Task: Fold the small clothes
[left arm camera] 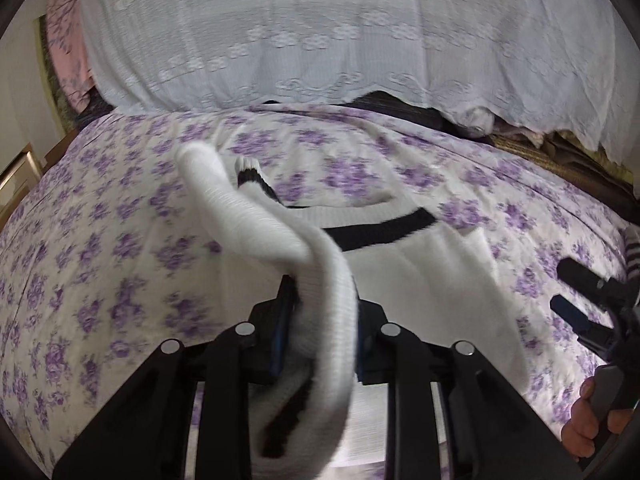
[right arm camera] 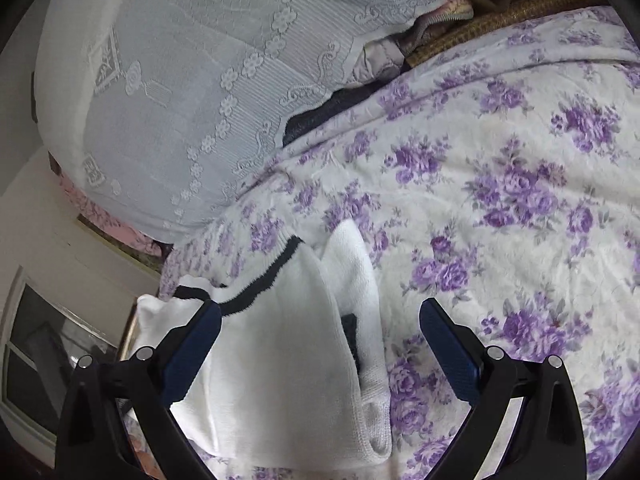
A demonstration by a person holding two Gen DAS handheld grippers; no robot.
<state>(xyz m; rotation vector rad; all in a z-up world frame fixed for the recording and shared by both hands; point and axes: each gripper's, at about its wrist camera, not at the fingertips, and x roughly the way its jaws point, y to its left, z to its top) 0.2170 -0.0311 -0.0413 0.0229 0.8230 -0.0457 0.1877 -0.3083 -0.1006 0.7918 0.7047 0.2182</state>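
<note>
A small white knit sweater with black stripes [left arm camera: 420,264] lies on a bed with a purple-flowered cover [left arm camera: 120,240]. My left gripper [left arm camera: 324,312] is shut on a white sleeve [left arm camera: 248,216] of it and holds that sleeve lifted, blurred with motion. My right gripper [right arm camera: 320,320] is open and empty, its fingers on either side of the folded sweater body [right arm camera: 280,360], above it. The right gripper also shows in the left wrist view [left arm camera: 576,300] at the right edge, open.
A heap covered by a white lace cloth [left arm camera: 320,32] stands along the far side of the bed. A striped sock [left arm camera: 632,256] lies at the right edge. Brown and dark bedding [right arm camera: 500,16] sits beside the lace. A cabinet [right arm camera: 48,352] is at the left.
</note>
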